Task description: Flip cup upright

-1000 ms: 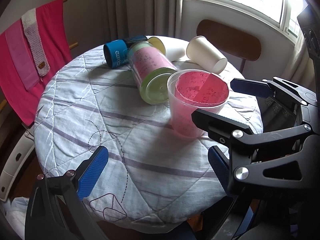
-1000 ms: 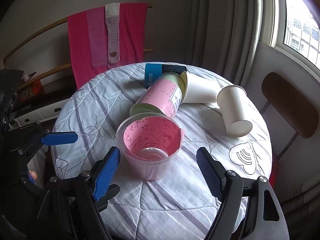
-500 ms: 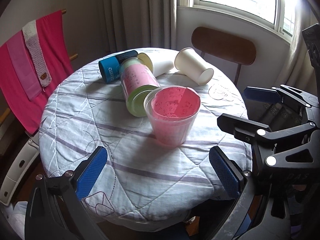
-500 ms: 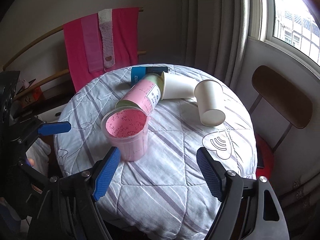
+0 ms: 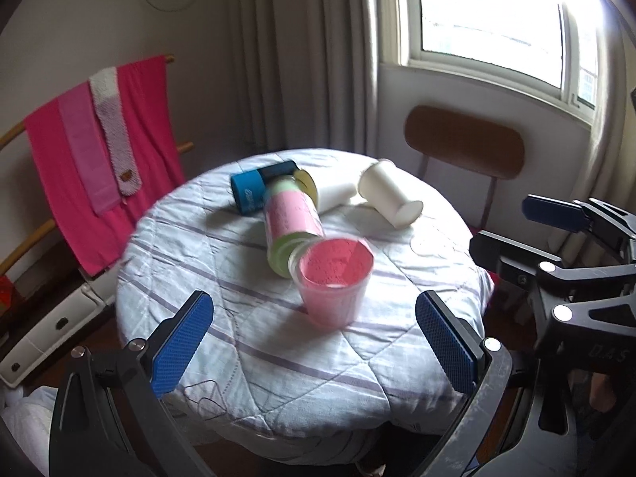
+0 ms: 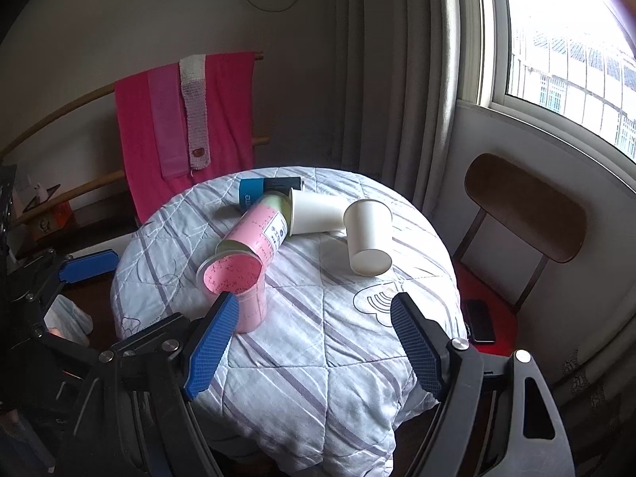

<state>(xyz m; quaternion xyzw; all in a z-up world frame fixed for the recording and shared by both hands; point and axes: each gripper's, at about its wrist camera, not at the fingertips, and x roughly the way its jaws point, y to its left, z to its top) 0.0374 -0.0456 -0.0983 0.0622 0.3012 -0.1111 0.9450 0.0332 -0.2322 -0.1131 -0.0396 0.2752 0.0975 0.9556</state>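
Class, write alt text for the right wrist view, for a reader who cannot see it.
A pink cup stands upright on a round quilted table, free of the open right tool in the foreground. Behind it lie a pink canister, a blue can and two white paper cups, all on their sides.

Wooden chair (image 6: pixel 524 206) by the window (image 6: pixel 564 31), pink cloths (image 6: pixel 183 119) on a rail, phone (image 6: pixel 481 321) on the seat

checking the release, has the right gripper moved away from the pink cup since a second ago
Yes. The right gripper has pulled back toward the near table edge; the pink cup no longer sits between its open fingers.
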